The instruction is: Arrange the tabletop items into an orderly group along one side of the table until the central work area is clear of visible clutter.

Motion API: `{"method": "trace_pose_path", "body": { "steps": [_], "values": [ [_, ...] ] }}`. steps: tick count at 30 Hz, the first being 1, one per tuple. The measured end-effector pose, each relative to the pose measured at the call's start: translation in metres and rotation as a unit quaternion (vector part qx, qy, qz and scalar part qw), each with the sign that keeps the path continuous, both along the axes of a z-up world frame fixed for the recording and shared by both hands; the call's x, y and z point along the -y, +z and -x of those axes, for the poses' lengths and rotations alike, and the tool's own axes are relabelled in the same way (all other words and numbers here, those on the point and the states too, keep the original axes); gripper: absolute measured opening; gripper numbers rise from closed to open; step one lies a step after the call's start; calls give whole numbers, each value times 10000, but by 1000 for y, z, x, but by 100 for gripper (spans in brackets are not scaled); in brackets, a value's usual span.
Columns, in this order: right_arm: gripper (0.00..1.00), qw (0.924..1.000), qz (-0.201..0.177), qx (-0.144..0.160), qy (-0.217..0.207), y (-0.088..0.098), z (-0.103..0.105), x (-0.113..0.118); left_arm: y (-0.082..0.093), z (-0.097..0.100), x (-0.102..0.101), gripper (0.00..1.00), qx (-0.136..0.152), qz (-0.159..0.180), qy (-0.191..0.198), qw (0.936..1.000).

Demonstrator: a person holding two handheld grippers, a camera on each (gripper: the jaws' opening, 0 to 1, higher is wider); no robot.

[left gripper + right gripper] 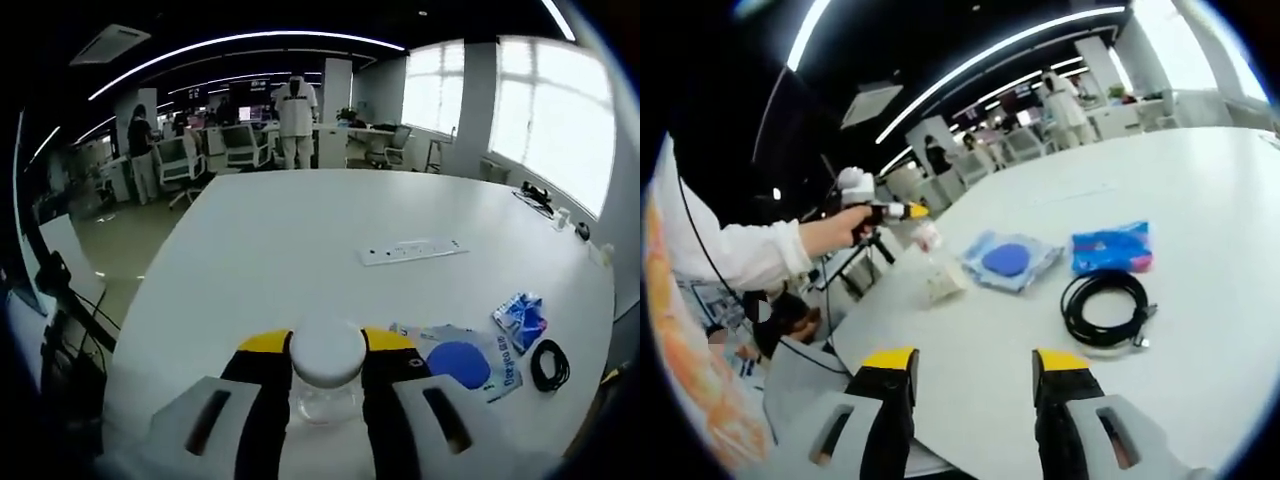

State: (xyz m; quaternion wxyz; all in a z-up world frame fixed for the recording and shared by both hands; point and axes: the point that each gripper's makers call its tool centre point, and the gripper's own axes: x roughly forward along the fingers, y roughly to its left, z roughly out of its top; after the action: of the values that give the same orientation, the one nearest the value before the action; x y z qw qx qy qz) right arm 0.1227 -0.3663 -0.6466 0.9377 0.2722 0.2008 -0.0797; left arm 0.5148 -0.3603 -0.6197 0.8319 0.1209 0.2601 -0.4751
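Observation:
My left gripper (327,342) is shut on a clear jar with a white lid (326,362), held just above the near edge of the white table (300,250). To its right lie a clear bag with a blue disc (458,362), a blue packet (520,318) and a black cable coil (549,364). In the right gripper view, a hand holds the left gripper (918,212) with the clear jar (932,245) at the table's left edge. The bag with the blue disc (1008,260), the blue packet (1112,248) and the cable coil (1103,305) lie ahead of my right gripper (973,365), which is open and holds nothing.
A white power strip (412,251) lies farther out toward the table's middle. Office chairs (180,160), desks and standing people (295,120) fill the room behind the table. Windows (550,110) line the right wall. A tripod and cables (60,300) stand on the floor to the left.

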Motion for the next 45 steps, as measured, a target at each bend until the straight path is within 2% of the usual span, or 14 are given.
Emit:
{"method": "trace_pose_path", "body": {
  "steps": [4, 10, 20, 23, 25, 28, 30, 32, 34, 40, 45],
  "values": [
    [46, 10000, 20, 27, 61, 2, -2, -2, 0, 3, 1, 25, 79, -36, -55, 9999],
    [47, 9999, 69, 65, 92, 5, 1, -3, 0, 0, -6, 25, 17, -42, 219, 9997],
    [48, 9998, 134, 104, -44, 7, 14, 2, 0, 3, -6, 27, 85, -51, 91, 9999],
    [48, 9998, 158, 89, -62, 8, 17, 2, 2, 4, -8, 36, 11, 23, 106, 9999],
    [49, 9998, 149, 108, -83, 10, 19, 3, 8, 5, -10, 42, 12, 186, 128, 9997],
    [50, 9998, 116, 124, -89, 11, 18, 2, 12, 9, -13, 48, 19, 239, 110, 9997],
    [52, 9999, 68, 130, -79, 11, 18, 1, 15, 11, -15, 54, 11, 351, 95, 9993],
    [55, 9998, 63, 152, -105, 12, 17, 2, 21, 14, -16, 62, -8, 632, 104, 9979],
    [58, 9998, 88, 163, -117, 13, 16, 3, 21, 16, -24, 68, -31, 655, 115, 9978],
    [59, 9997, 88, 162, -166, 14, 18, 7, 23, 25, -46, 74, -86, 747, 147, 9971],
    [59, 9995, 1, 178, -261, 12, 22, 8, 23, 45, -65, 74, -162, 894, 81, 9958]
  ]
}}
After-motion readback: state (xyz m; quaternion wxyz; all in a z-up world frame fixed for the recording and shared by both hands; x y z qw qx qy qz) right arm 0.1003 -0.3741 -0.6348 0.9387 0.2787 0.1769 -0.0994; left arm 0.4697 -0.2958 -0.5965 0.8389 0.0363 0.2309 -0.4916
